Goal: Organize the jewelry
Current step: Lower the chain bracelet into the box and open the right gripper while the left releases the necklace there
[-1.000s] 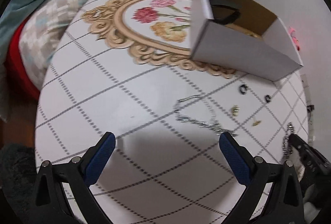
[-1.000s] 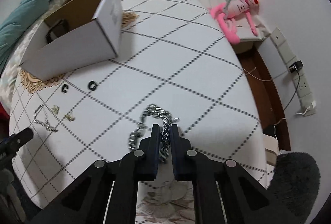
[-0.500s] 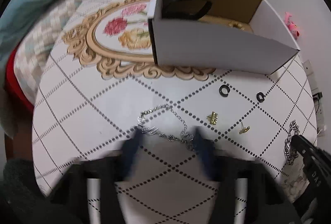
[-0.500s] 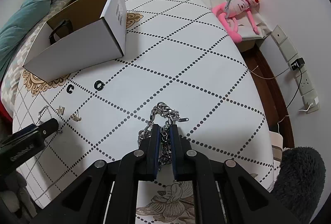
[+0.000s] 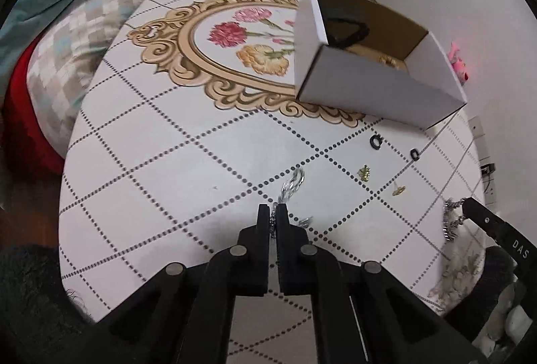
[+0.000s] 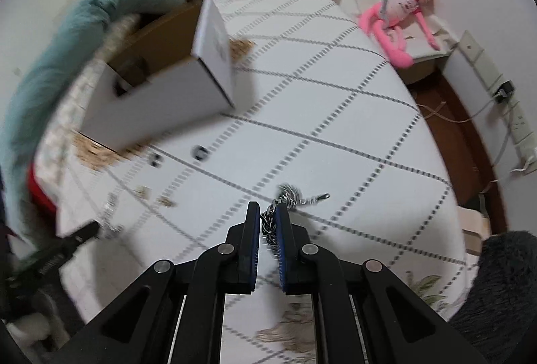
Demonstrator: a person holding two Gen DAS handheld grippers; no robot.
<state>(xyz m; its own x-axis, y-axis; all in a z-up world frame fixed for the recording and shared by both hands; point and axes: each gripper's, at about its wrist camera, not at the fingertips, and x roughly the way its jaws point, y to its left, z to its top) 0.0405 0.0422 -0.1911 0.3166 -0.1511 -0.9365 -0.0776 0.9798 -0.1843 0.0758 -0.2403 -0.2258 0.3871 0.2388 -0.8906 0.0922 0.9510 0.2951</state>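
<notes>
At lower centre of the left wrist view, the left gripper (image 5: 276,209), spread wide a second ago, has just clenched on one thin silver chain (image 5: 292,184). To its right on the table (image 5: 161,162) lie two black rings (image 5: 376,142) and two gold earrings (image 5: 364,172), below one white box (image 5: 379,95). At far right the right gripper (image 6: 267,208), lettered "DAS", grasps one thick chain (image 6: 288,194) as before.
</notes>
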